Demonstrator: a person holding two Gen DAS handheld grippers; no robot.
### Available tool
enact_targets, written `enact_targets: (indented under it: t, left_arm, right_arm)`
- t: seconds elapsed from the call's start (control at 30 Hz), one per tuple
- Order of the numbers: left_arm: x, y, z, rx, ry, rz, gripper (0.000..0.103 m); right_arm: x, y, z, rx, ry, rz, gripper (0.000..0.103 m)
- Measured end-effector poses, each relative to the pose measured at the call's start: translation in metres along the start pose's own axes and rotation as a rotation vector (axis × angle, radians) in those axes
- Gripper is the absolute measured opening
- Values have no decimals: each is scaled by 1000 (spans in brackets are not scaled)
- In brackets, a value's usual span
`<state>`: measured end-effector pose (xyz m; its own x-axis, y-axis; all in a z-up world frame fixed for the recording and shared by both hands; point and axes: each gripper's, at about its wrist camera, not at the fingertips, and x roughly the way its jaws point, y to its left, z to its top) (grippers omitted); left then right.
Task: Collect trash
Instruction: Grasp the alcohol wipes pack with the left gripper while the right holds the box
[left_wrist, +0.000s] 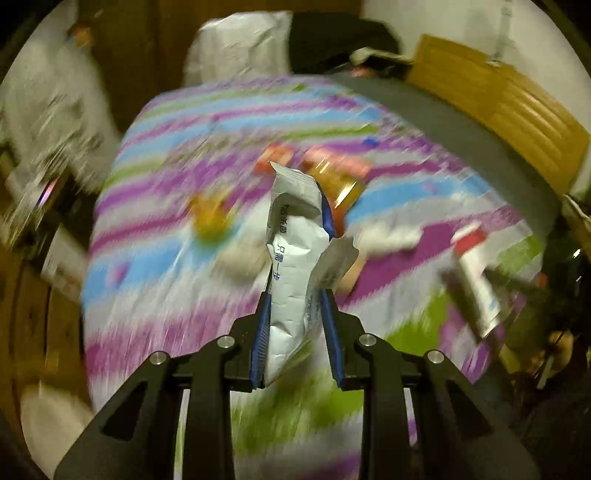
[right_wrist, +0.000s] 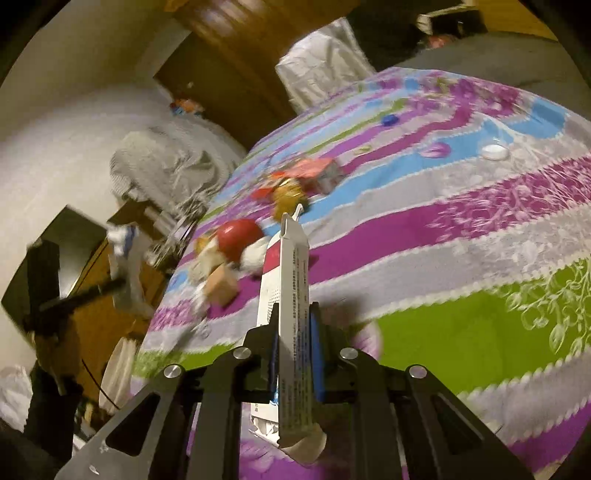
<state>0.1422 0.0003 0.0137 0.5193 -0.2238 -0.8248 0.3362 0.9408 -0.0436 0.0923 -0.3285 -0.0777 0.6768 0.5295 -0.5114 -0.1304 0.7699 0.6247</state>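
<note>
A: Left wrist view: left gripper (left_wrist: 297, 295) clamped on a crumpled white wrapper (left_wrist: 295, 251); surroundings badly blurred.

B: Right wrist view, sharper: right gripper (right_wrist: 295, 328) clamped on a white tube carton (right_wrist: 293, 295). More trash (right_wrist: 258, 229) lies on the striped bedspread (right_wrist: 461, 229). Wooden door (right_wrist: 236, 44) behind.

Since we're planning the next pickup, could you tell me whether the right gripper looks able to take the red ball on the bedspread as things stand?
Probably not yet: the right gripper has its jaws shut on a white tube, so it has no free grip, though the path to the red ball on the bedspread looks open.
</note>
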Motion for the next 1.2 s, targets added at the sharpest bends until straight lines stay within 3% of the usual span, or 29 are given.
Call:
enact_targets:
  t: [0.13, 0.27, 0.33, 0.37, 0.4, 0.5, 0.57, 0.63, 0.7, 0.83, 0.97, 1.0, 1.03, 1.07, 1.2]
  left_arm:
    - [15, 36, -58, -131, 115, 77, 27]
    - [36, 64, -69, -226, 92, 99, 34]
    - [44, 70, -67, -257, 76, 78, 47]
    - [50, 69, -67, -239, 73, 86, 63]
    - [56, 67, -67, -223, 64, 105, 72]
    - [60, 63, -71, -208, 48, 106, 74]
    - [47, 70, -79, -219, -3, 65, 81]
    - [33, 78, -94, -234, -59, 65, 86]
    - [28, 84, -101, -244, -77, 64, 88]
    - [34, 92, -107, -301, -54, 92, 89]
    - [34, 87, -104, -365, -96, 85, 88]
    - [36, 82, -105, -358, -94, 96, 85]
    - [42, 76, -104, -339, -82, 119, 79]
    - [46, 74, -105, -327, -71, 129, 62]
    - [51, 67, -111, -315, -78, 146, 50]
  right_arm:
    - [34, 43, -15, -124, 108, 43, 16]
    - [72, 63, -26, -215, 160, -36, 19]
    - [76, 70, -26, -232, 146, -62, 21]
    - [76, 71, -24, -233, 148, -68, 24]
    - [77, 72, -23, -237, 154, -89, 26]
    - [68, 77, -25, -231, 141, -121, 42]
    - [56, 83, -26, -236, 109, -124, 64]
    - [43, 92, -30, -273, 65, -145, 75]
    - [44, 97, -30, -308, 60, -159, 78]
    - [55, 99, -36, -334, 72, -218, 81]
    - [68, 94, -43, -356, 81, -274, 79]
    - [73, 95, -46, -381, 86, -298, 77]
    - [78, 96, -50, -409, 106, -320, 63]
    - [80, 96, -54, -415, 115, -322, 56]
    - [78, 97, -58, -419, 85, -324, 53]
